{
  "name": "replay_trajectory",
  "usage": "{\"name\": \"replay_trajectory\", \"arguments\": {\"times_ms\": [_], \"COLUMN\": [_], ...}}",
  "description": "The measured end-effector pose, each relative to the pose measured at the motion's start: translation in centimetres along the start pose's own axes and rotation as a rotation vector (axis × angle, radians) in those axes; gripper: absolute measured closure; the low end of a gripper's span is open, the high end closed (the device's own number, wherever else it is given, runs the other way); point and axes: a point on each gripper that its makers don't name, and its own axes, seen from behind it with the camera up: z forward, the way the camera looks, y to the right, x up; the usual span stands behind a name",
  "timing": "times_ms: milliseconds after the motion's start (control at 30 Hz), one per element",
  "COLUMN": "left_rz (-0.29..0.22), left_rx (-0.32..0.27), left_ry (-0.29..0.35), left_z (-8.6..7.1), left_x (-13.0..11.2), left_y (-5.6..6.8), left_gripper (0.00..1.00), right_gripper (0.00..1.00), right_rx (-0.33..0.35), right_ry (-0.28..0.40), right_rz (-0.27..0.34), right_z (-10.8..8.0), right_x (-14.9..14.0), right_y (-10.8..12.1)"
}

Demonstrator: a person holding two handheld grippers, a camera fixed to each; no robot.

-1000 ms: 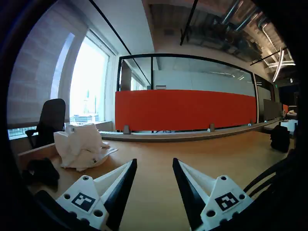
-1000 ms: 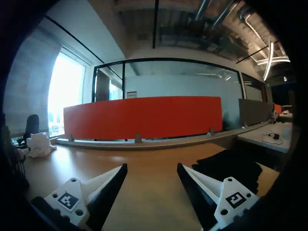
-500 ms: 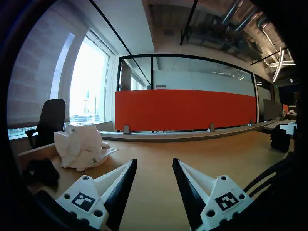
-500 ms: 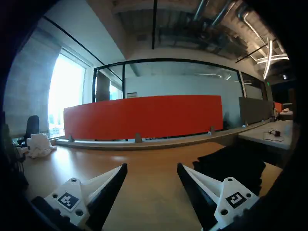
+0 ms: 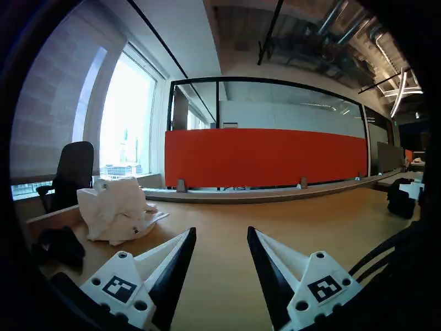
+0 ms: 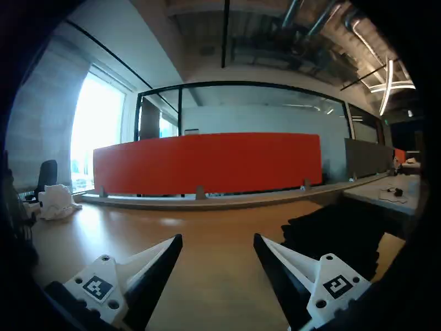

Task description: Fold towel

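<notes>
A crumpled white towel lies in a heap on the wooden desk, ahead and to the left of my left gripper. That gripper is open, low over the desk, with nothing between its fingers. In the right gripper view the same white towel sits far off at the left. My right gripper is open too, with bare wood between its fingers. A dark folded cloth lies just right of its right finger.
A red divider panel runs along the desk's far edge. A black office chair stands by the window at the left. A small dark object lies near the left desk corner. Another dark bundle rests at the far right.
The right gripper view has shifted slightly, with the scene sliding a little to the right and up. The left gripper has stayed still.
</notes>
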Motion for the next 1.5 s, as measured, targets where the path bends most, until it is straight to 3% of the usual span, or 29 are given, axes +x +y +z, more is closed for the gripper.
{"name": "replay_trajectory", "arguments": {"times_ms": [367,1500], "left_rz": [0.000,0.000], "left_rx": [0.000,0.000], "left_ry": [0.000,0.000], "left_z": [0.01,-0.06], "left_x": [-0.04,0.07], "left_y": [0.02,0.04], "left_gripper": [0.33,0.33], "right_gripper": [0.00,0.00], "right_rx": [0.000,-0.001], "right_ry": [0.014,0.013], "right_rz": [-0.043,-0.043], "right_z": [-0.33,-0.37], "right_x": [0.01,0.04], "right_y": [-0.62,-0.63]}}
